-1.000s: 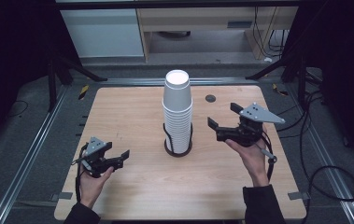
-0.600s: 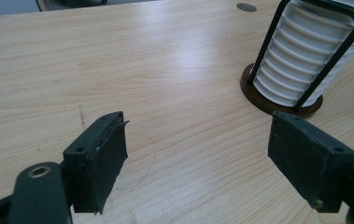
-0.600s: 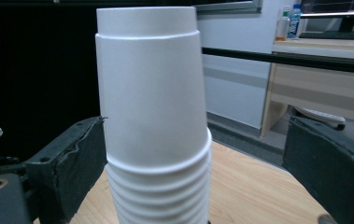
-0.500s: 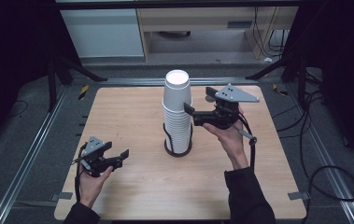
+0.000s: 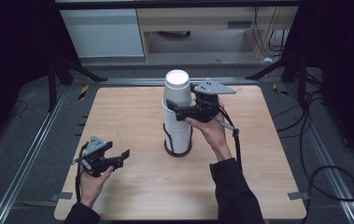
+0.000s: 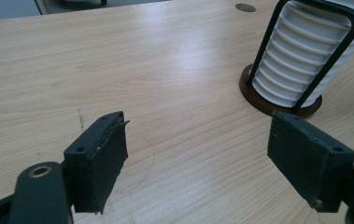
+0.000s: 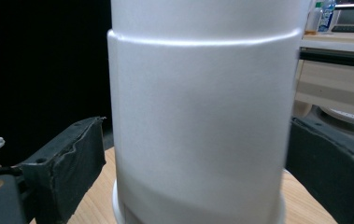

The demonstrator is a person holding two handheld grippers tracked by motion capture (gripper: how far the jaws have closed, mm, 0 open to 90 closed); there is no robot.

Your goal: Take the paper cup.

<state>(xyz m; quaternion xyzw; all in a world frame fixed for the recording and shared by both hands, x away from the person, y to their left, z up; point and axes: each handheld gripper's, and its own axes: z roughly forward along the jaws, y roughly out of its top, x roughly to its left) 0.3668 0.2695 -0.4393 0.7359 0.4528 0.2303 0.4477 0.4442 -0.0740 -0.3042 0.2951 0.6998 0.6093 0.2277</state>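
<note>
Right claw (image 5: pixel 180 110) straddling top cup (image 7: pixel 202 116), jaws apart, pads beside wall

The stack of cups (image 5: pixel 178 114) stands mid-table in its wire holder (image 6: pixel 305 51) — the one obstacle. The right gripper (image 5: pixel 184 111) crowds the stack's upper right side. Left, front and behind the stack, the table (image 5: pixel 132 116) lies open — bare wood.

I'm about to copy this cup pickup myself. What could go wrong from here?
The right gripper has its open jaws around the top cup of a tall stack of cups; squeezing hard could crush its thin wall. Lifting might drag several nested cups along. A sideways nudge could tip the stack in its wire holder, since the left gripper sits apart, steadying nothing.
</note>
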